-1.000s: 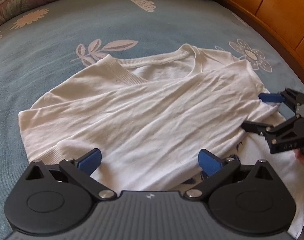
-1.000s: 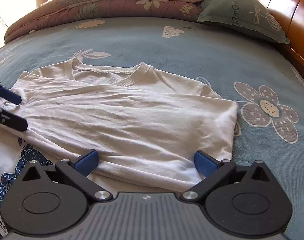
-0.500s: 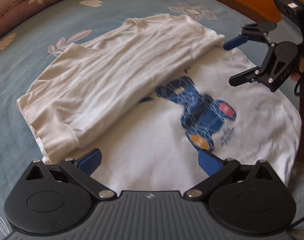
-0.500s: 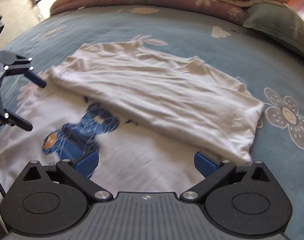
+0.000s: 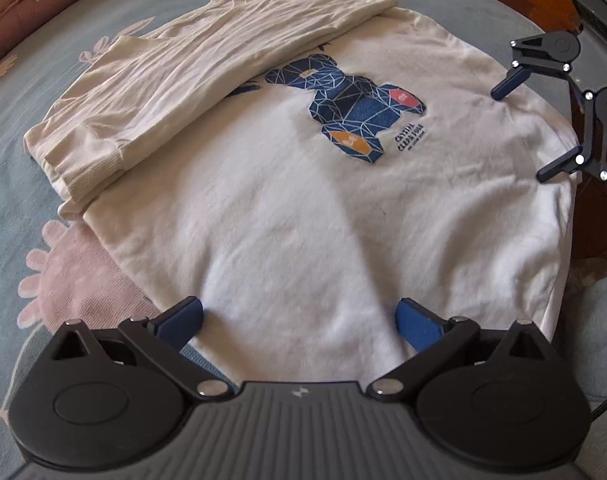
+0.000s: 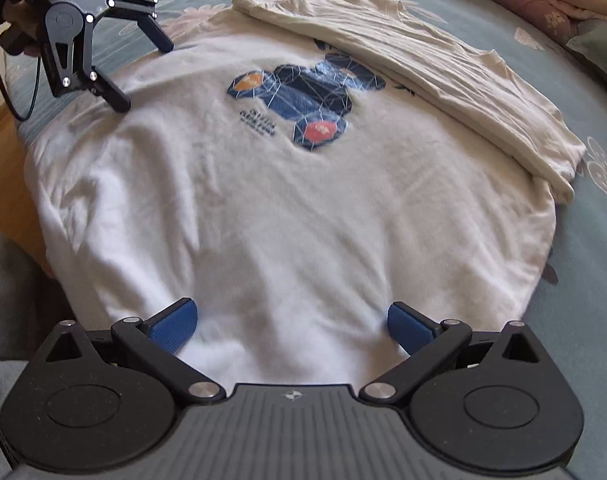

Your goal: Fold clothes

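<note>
While a folded cream garment [image 5: 191, 68] lies along the far edge of the white printed T-shirt [image 5: 303, 208] spread flat on the flowered bed [image 5: 19, 184], the left hand-held gripper [image 5: 299, 320] and right hand-held gripper [image 6: 289, 318] hover at opposite sides, jaws apart, empty.

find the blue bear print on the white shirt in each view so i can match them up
Left wrist view: the blue bear print sits right of centre in the upper half, its red patch at right.
Right wrist view: the blue bear print sits at centre in the upper part, its red patch at lower right.
Shared landmark: the folded cream shirt lies along the print's far side in both.
</note>
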